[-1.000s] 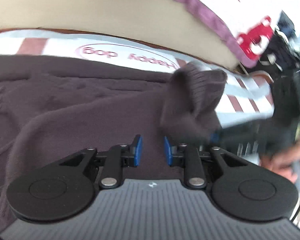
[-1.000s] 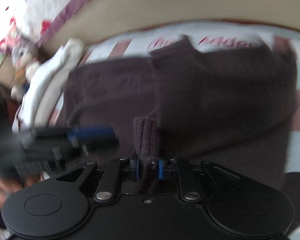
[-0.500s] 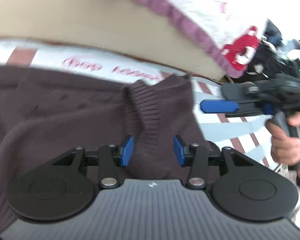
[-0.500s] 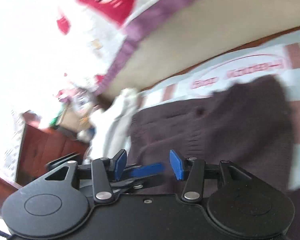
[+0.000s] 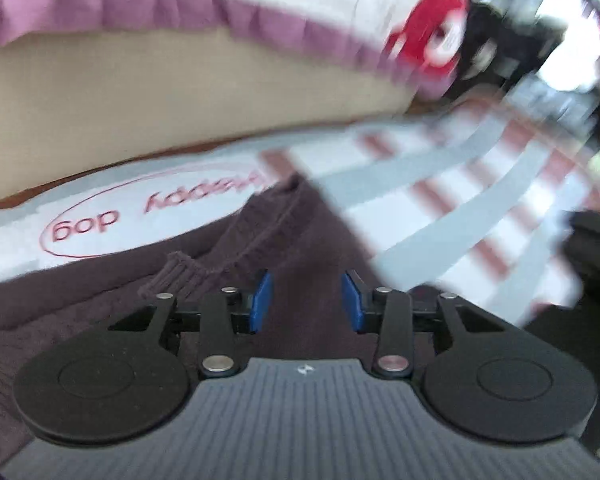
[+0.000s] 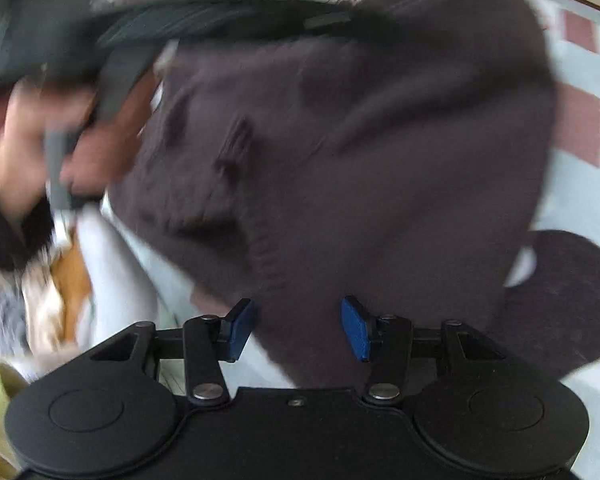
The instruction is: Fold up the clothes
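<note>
A dark brown knit sweater [image 6: 340, 140] lies on a striped bed sheet [image 5: 440, 208], with its sleeve folded across the body. In the left wrist view its ribbed edge [image 5: 260, 232] lies just ahead of my left gripper [image 5: 306, 300], which is open and empty above the knit. My right gripper [image 6: 298, 326] is open and empty over the sweater's near edge. The left gripper and the hand holding it [image 6: 60, 128] show blurred at the upper left of the right wrist view.
A beige headboard [image 5: 140, 92] and a white, red and purple frilled cover [image 5: 220, 4] lie beyond the sheet. A pile of light clothes [image 6: 60, 292] lies left of the sweater. A dark round patch [image 6: 560, 300] sits at the lower right of the sheet.
My right gripper let go of the sleeve cuff and opened, then swung back down over the sweater. My left gripper opened wider and moved right toward the sweater's edge.
</note>
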The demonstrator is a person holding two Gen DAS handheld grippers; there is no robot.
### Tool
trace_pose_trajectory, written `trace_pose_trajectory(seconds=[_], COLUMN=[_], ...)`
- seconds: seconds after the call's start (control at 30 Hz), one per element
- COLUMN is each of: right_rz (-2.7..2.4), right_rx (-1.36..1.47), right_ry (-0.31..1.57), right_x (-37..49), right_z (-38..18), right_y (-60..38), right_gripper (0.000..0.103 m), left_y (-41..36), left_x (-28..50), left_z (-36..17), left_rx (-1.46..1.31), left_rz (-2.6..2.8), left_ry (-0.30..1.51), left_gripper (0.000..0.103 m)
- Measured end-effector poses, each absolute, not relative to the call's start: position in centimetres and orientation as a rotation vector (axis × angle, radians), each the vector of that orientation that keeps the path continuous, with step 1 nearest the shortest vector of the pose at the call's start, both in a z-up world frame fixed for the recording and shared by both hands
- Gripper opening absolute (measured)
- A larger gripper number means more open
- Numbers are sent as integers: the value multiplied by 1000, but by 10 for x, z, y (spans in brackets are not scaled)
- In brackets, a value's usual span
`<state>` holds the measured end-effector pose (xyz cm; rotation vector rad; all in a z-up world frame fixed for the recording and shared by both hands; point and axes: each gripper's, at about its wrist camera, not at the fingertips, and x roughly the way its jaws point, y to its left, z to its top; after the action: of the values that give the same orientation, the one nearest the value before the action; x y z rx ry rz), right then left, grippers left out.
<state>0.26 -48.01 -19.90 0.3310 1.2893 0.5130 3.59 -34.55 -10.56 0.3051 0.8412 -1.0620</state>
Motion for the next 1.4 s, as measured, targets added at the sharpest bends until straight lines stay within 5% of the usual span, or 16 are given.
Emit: trace_pose_trajectory(seconds=[0.17,0.33,0.57,0.93,1.13,1.4], right_rz=[579,454,36,124,158,69], right_rx=[341,633,666,585,443,217], right_ry=[1256,999,860,775,702,682], right_x=[5,9,56,87,104,102], right_z=[-193,-168,-197,-234,-230,-197], right_y=[-478,-547,-601,-602,-584,-548], right_gripper=[56,57,66,72,32,25], left_y=[-370,-355,-303,-91,0,7], left_x=[61,62,74,106,113,84], left_z=[-142,-145,-140,-120,-152,-170], left_rx=[467,465,234,-92,-106,-111], left_rz=[-756,-741,-734,-370,-28,-7], left_ry=[930,903,954,829,904,976], left_gripper=[34,37,37,42,56,88])
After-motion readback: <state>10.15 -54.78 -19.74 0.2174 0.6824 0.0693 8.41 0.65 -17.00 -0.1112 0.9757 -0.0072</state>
